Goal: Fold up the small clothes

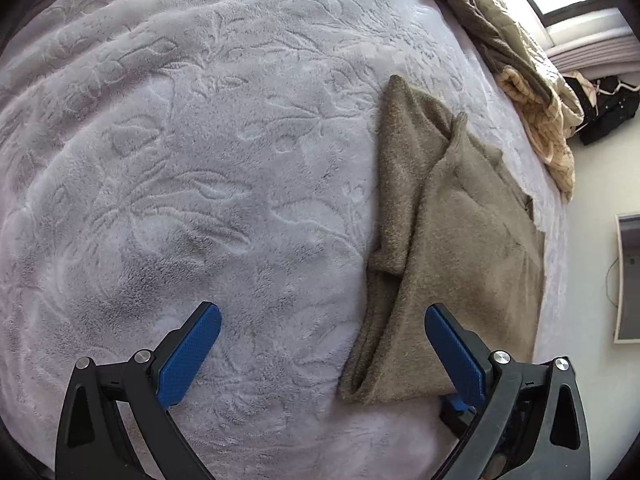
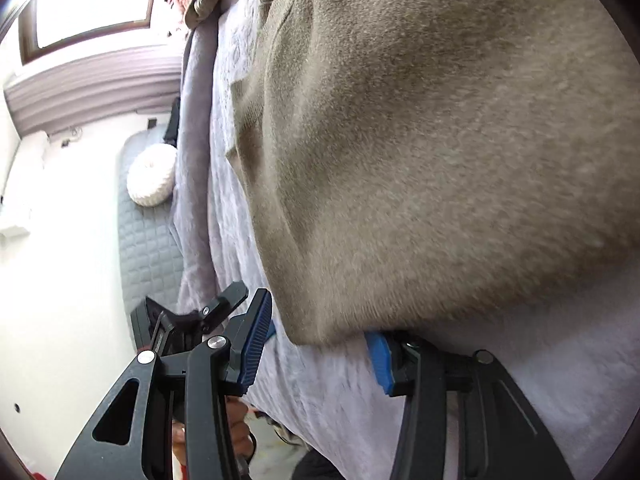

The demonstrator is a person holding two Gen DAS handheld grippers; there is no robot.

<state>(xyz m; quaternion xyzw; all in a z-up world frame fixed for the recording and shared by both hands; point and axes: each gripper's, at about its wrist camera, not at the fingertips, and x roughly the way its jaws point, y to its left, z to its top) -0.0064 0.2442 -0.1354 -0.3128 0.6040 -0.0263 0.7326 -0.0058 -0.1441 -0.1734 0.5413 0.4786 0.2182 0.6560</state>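
A tan fuzzy knit garment (image 1: 452,248) lies partly folded on the pale lilac embossed bed blanket (image 1: 200,160), toward the right side. My left gripper (image 1: 322,332) is open and empty above the blanket; its right finger sits by the garment's near corner. In the right wrist view the garment (image 2: 440,140) fills most of the frame. My right gripper (image 2: 320,332) is open at the garment's near edge, which droops over the right finger. The other gripper's black frame (image 2: 192,316) shows behind the left finger.
A rumpled olive and cream quilt (image 1: 532,92) lies along the bed's far right edge. Past the bed edge are white floor, a grey quilted mat (image 2: 148,248) with a white round cushion (image 2: 152,176), and a window (image 2: 92,4).
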